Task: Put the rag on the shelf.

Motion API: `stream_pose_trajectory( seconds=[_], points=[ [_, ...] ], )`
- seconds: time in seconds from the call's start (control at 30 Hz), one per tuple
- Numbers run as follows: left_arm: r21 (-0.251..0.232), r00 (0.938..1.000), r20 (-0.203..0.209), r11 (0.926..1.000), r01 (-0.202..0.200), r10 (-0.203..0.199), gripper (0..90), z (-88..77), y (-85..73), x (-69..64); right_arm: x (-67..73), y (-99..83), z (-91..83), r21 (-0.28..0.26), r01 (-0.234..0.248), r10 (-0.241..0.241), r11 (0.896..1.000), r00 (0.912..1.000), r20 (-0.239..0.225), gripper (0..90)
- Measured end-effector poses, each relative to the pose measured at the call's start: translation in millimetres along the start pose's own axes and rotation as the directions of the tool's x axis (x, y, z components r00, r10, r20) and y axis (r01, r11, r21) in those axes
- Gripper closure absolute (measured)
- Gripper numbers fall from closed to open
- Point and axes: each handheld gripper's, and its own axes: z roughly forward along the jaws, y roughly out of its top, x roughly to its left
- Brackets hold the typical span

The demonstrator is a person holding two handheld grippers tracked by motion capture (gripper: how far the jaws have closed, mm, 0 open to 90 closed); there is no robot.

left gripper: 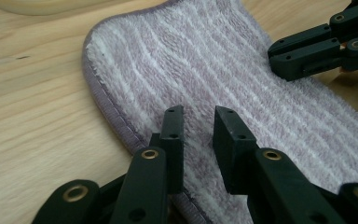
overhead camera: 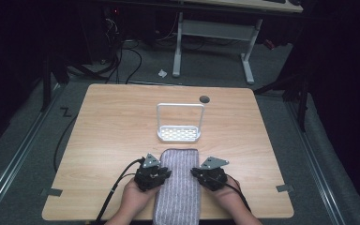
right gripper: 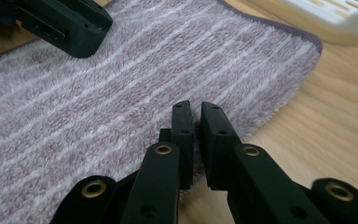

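Towel [overhead camera: 178, 185] lies flat at near edge of surface [overhead camera: 112, 126], rack [overhead camera: 179, 123] just beyond. Left tongs [left gripper: 199, 122] part open over its left hem; right tongs [right gripper: 196, 119] nearly closed at right hem, grip unclear. Prob. grasp step; next: pinch both hems evenly.

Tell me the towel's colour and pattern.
The towel is pale purple with thin white stripes running lengthwise and a darker purple hem, clearest in the right gripper view.
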Motion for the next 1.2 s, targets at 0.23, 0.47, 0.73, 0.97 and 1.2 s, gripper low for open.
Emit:
stream_pose_trajectory(
  seconds=[0.23,0.47,0.73,0.97,1.2],
  points=[
    [0.026,0.9977,0.062,0.9993,-0.028,0.026,73.3,-0.1,-4.9,-17.1,5.4,-21.7,-21.5,-0.009,-0.023,0.023,1.000,0.9997,-0.003,84.5],
    [0.049,0.9884,0.132,0.9954,-0.083,0.075,73.2,-13.7,-23.2,-41.5,14.5,-38.0,-35.8,-0.029,-0.015,0.015,0.999,0.9999,-0.008,84.2],
    [-0.103,0.9994,0.024,0.9943,0.028,-0.025,65.9,-22.7,-12.5,-13.0,15.0,-39.1,-35.0,-0.041,-0.018,0.017,0.999,0.9997,-0.019,83.2],
    [-0.052,0.9921,-0.116,0.9977,0.043,-0.049,58.6,5.0,-1.0,-5.3,15.8,-37.7,-33.5,-0.041,-0.019,0.018,0.999,0.9997,-0.018,82.0],
    [-0.051,0.9911,-0.123,0.9977,0.044,-0.050,68.1,6.3,-0.7,-7.2,16.1,-37.4,-33.8,-0.042,-0.032,0.031,0.999,0.9993,-0.019,81.2]
  ],
)
